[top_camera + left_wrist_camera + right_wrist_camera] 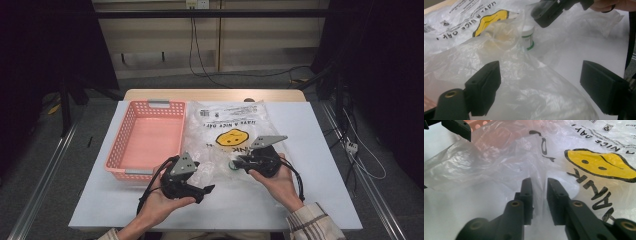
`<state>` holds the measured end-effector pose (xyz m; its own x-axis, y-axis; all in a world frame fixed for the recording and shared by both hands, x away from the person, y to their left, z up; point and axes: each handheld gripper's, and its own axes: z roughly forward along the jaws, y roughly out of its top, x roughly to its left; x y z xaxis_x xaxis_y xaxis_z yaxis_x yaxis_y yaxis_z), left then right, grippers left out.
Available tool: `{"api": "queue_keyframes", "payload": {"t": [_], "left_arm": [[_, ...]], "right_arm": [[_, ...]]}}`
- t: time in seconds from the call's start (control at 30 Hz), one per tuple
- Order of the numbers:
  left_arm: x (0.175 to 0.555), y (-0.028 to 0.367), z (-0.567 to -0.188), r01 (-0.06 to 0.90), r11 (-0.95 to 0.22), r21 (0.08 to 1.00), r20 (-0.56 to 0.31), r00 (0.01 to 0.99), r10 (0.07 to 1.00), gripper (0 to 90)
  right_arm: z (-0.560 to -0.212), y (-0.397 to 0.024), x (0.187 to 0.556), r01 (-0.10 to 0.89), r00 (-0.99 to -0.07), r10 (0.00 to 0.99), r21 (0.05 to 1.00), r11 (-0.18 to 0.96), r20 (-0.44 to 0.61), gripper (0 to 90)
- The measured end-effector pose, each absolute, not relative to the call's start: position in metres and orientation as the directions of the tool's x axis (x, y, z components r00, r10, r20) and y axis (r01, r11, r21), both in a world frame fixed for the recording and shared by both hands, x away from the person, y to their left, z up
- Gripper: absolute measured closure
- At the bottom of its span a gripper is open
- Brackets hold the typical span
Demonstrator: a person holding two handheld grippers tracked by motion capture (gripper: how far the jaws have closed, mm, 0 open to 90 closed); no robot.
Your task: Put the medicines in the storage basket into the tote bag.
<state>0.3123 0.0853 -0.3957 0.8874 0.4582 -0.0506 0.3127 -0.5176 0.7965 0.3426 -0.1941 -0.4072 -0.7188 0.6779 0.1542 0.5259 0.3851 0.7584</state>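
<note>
A clear plastic bag (225, 125) printed with a yellow smiley face lies crumpled on the white table top (320, 185). A small white jar with a green band (233, 164) stands at the bag's near edge, partly behind the film (527, 37). My right gripper (240, 161) points left at the jar. In the right gripper view its jaws (539, 187) stand a narrow gap apart, with a fold of bag film (499, 165) rising between them and no pad pressing on it. My left gripper (204, 181) hovers over the bag's near left part (524, 82) with its jaws (539, 87) wide open and holding nothing.
A pink plastic basket (118, 145) with nothing in it stands left of the bag, close to my left hand. The table's near edge runs just under both forearms. Bare white surface lies right of the bag. Cables hang beyond the far edge.
</note>
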Motion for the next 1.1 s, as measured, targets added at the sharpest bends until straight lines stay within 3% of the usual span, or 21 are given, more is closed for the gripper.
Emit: {"api": "queue_keyframes", "payload": {"t": [0.53, 0.73, 1.1], "left_arm": [[0.299, 0.116, -0.401, 0.331, -0.466, 0.82, -0.041, 0.847, 0.53, 10.6], [0.296, 0.123, -0.402, 0.327, -0.438, 0.838, -0.052, 0.845, 0.532, 11.7], [0.29, 0.135, -0.401, 0.314, -0.433, 0.845, -0.034, 0.839, 0.543, 8.5]], "right_arm": [[-0.395, -0.22, 0.316, 0.491, -0.667, 0.734, 0.818, 0.301, 0.13, 28.0], [-0.396, -0.235, 0.31, 0.51, -0.613, 0.779, 0.82, 0.261, 0.134, 22.0], [-0.399, -0.258, 0.29, 0.525, -0.542, 0.831, 0.822, 0.219, 0.125, 20.0]]}}
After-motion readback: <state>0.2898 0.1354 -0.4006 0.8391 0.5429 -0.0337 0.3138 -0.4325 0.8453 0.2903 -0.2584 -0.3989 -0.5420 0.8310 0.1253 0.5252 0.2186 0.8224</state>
